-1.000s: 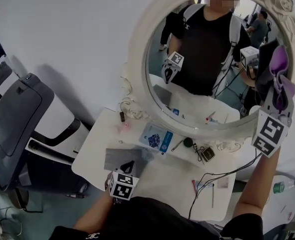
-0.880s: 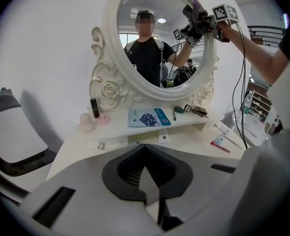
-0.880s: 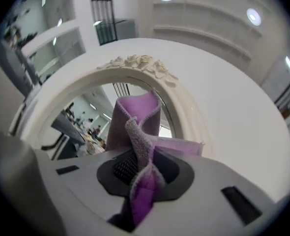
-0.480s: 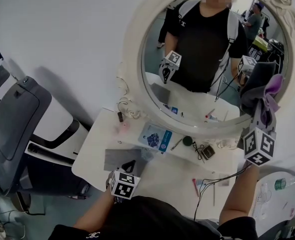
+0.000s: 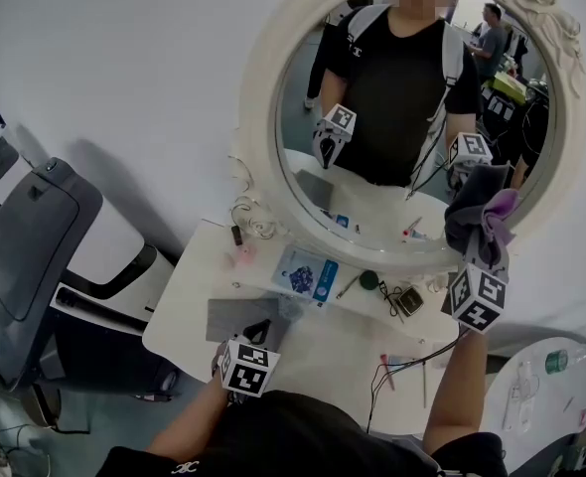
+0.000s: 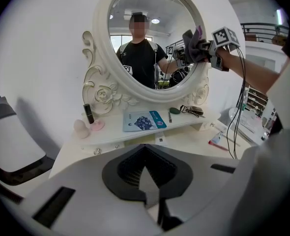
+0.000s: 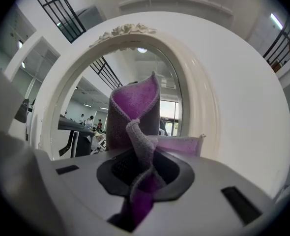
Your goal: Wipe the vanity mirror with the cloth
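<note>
The right gripper (image 7: 142, 176) has its fingers clenched on the purple cloth (image 7: 132, 109), which is held at the lower right of the vanity mirror (image 5: 273, 117), apparently touching the glass. The left gripper (image 6: 152, 200) has its fingers closed on nothing, low over the worktop (image 5: 328, 351). Wiping appears under way; most of the glass likely remains.

The cloth (image 5: 480, 215), in the right tongs (image 5: 481, 249), sits low right before the mirror (image 5: 392, 107).
</note>
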Available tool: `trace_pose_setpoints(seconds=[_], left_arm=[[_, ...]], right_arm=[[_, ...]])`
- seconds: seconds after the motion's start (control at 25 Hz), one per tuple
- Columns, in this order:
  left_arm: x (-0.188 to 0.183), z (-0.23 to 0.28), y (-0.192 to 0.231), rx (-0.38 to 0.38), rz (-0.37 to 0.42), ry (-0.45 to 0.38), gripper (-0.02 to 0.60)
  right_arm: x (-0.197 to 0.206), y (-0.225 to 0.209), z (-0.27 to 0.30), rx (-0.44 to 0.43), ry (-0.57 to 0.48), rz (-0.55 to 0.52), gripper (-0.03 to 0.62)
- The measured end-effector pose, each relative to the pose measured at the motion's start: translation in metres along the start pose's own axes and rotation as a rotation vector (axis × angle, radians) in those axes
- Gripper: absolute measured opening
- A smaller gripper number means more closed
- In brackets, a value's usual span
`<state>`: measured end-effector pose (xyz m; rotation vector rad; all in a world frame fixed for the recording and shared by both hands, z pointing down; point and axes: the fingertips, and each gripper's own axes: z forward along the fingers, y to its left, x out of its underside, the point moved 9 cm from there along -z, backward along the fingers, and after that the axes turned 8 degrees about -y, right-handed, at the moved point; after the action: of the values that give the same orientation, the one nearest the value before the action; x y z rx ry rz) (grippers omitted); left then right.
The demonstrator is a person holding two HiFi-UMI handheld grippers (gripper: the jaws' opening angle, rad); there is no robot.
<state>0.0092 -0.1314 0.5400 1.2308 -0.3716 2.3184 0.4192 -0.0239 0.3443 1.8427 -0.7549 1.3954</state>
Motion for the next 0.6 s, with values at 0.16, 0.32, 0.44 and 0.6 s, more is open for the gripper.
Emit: trace_pose_setpoints(seconds=[0.16,0.32,0.44,0.6], left_arm=[[0.001,-0.007,0.000,-0.011,-0.001,-0.011,-0.002],[0.001,-0.016,-0.004,-0.016,0.002,-0.024,-0.002],[0.003,-0.024,-0.007,-0.023,0.005,-0.035,-0.002],[0.012,-0.035,-0.005,-0.053,-0.015,-0.035,-0.002]], right_arm=[[0.041,0.024,-0.006,-0.023,0.147,-0.112,0.054],[0.060,0.038,-0.004,-0.029,0.234,-0.141,0.054],[0.066,0.044,-0.007,-0.070,0.311,-0.051,0.054],[0.082,0.095,-0.072,-0.175,0.299,0.134,0.054]])
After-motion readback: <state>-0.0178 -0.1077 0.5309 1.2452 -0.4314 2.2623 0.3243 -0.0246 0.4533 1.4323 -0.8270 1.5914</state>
